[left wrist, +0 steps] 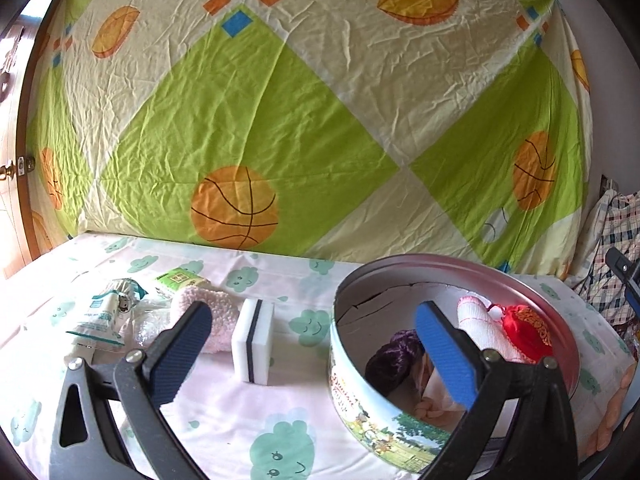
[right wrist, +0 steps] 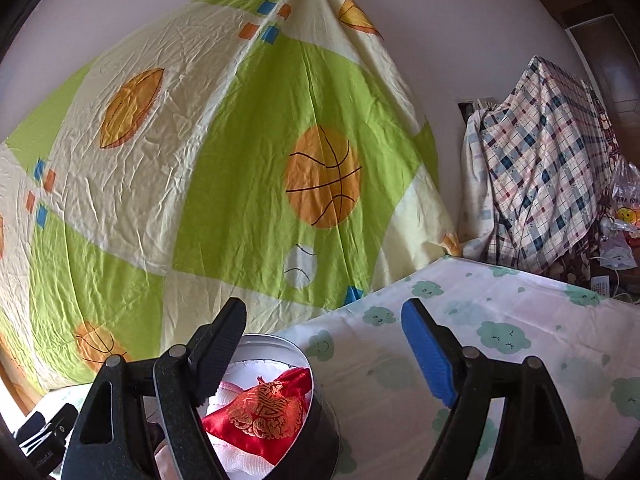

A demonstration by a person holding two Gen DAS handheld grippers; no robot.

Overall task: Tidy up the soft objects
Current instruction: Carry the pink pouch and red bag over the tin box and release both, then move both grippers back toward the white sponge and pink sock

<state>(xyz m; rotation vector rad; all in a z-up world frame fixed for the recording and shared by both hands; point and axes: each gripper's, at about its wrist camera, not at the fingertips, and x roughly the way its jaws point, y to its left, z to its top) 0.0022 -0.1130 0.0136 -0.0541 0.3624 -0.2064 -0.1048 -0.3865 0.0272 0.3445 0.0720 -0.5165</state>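
The left claw point(left wrist: 312, 340) stands wide with nothing between its pads; the sponge point(left wrist: 253, 340) stands on edge just ahead, a little toward its left finger, long axis upright, broad faces turned side-on. The tin point(left wrist: 360, 396) lies to the claw's right, its near wall crossing behind the right finger. The right claw point(right wrist: 320, 348) is also spread and empty, hanging over the tin's far side above the red pouch point(right wrist: 260, 408), so the left hand looks the nearer for the sponge: a short reach forward and slightly left
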